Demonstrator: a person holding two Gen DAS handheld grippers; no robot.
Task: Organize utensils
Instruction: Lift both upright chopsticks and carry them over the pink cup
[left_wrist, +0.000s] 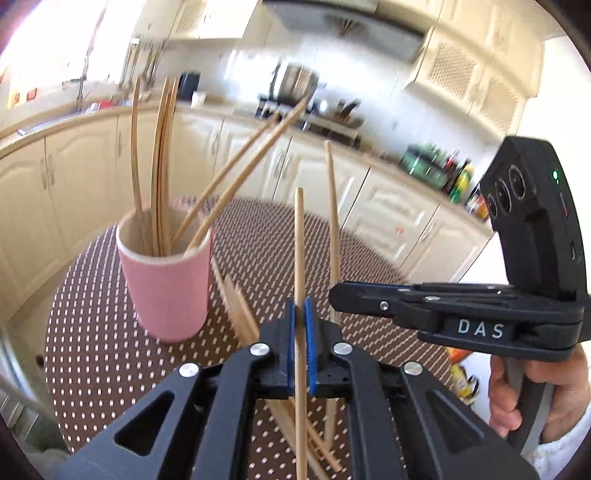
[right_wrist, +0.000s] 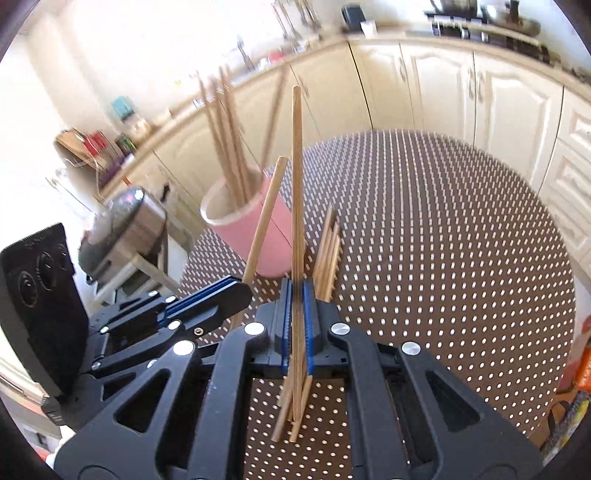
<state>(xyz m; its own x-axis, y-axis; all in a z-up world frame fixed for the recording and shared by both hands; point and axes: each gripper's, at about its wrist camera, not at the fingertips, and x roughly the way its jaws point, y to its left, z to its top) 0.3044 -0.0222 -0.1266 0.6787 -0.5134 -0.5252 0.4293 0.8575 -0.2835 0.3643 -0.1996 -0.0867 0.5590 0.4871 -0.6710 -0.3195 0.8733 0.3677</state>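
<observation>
Over the dotted brown table (right_wrist: 443, 221), both tongs are clamped on wooden chopsticks: left gripper (left_wrist: 301, 347) pinches one upright stick (left_wrist: 300, 258), right gripper (right_wrist: 297, 325) pinches another (right_wrist: 296, 184). Pink cup (left_wrist: 166, 291) sits just ahead, already holding several chopsticks (fanned out). More loose chopsticks (right_wrist: 328, 254) lie flat beside the cup.

Left wrist view close above dotted table (left_wrist: 110, 332), facing pink cup (left_wrist: 170, 288), right wrist view likewise, both sharing cup, table, cabinets (right_wrist: 436, 85)
</observation>
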